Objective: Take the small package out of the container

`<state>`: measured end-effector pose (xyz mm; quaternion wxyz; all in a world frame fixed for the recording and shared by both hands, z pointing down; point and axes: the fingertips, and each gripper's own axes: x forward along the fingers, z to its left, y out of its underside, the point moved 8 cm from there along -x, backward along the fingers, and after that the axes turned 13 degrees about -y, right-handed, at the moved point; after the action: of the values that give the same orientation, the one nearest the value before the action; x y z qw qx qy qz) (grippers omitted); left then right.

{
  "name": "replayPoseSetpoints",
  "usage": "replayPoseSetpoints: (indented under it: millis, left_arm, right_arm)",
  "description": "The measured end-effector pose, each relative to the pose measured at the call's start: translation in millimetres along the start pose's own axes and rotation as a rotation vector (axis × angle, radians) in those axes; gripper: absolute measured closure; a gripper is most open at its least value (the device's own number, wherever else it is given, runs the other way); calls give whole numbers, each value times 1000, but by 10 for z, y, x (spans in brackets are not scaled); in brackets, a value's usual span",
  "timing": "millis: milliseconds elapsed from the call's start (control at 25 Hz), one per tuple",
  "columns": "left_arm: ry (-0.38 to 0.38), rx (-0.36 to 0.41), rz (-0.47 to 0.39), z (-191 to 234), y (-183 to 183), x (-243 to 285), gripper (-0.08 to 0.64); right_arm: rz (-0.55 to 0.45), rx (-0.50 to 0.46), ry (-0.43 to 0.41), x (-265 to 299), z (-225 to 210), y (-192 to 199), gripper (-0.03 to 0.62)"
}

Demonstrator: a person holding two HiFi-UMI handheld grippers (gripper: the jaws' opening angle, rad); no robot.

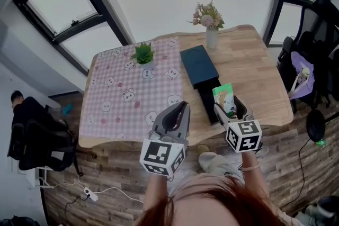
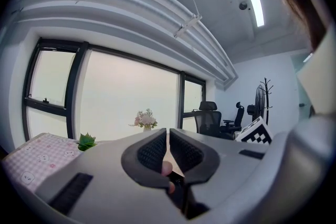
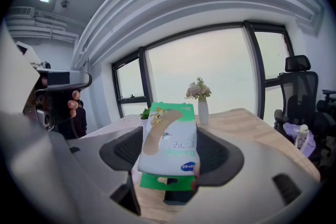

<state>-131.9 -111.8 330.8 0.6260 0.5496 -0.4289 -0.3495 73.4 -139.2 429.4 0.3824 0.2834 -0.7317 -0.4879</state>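
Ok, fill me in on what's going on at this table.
A person is at a wooden table with a gripper in each hand. The tongs of the right gripper are shut on a small green-and-white package, held upright just above the open end of a dark container. The left gripper is shut on nothing and hangs near the table's front edge, beside a pink checked cloth.

flower vase (image 1: 211,37) | potted plant (image 1: 143,55) on pink cloth (image 1: 114,98) | wooden table (image 1: 254,66)
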Motion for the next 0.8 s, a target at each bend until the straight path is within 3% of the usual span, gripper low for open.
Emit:
replayPoseSetpoints:
  millis: [800]
  left_arm:
    - [6, 0, -60, -202, 27, -835, 540]
  right_arm:
    - [-175, -28, -10, -697, 565, -39, 273]
